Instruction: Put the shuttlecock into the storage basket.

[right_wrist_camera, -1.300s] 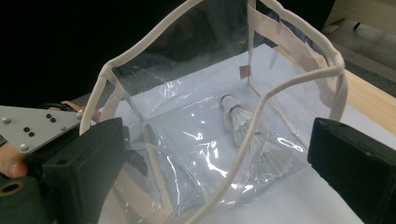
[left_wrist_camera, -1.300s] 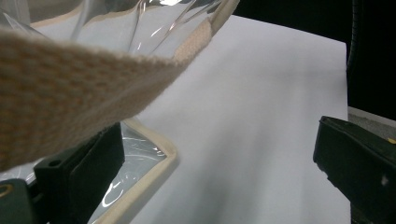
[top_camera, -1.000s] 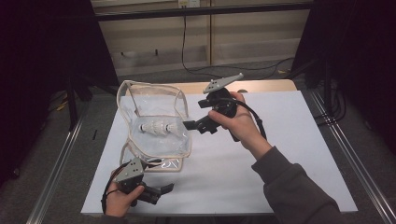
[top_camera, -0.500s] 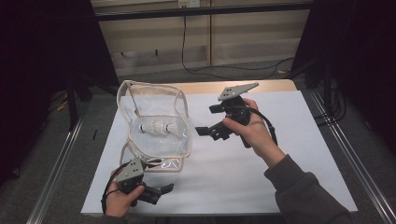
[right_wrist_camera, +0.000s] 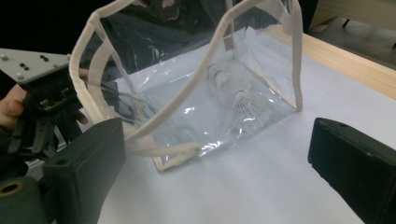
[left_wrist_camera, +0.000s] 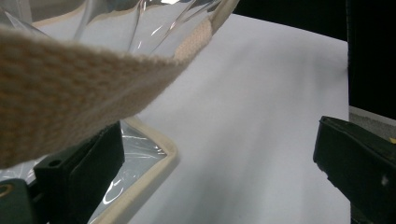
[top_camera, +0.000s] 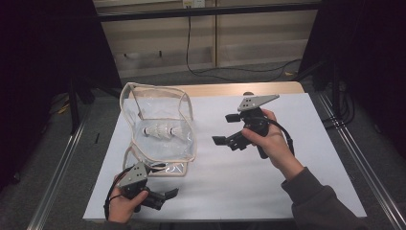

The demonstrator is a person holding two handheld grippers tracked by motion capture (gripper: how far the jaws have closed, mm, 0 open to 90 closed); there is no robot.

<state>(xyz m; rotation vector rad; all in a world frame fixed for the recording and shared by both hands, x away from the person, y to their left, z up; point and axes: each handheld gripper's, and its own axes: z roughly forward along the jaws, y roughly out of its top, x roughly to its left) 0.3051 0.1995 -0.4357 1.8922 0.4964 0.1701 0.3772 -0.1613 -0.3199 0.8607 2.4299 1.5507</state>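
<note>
Standing open-mouthed, clear cream-trimmed pouch (top_camera: 160,127) with two white shuttlecocks (top_camera: 163,131) inside.

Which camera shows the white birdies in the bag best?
The right gripper view: the shuttlecocks sit close up, seen through the clear bag. The high view shows them small and far off. In the left gripper view I can't make them out.

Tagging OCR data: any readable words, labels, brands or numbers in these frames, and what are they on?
None readable.
Clear bag: no print visible on its plastic or beige trim.
Shuttlecocks: too small to show any marking.
Grey plate on the right claw: holes only, no lettering.
White table cover: blank.
</note>
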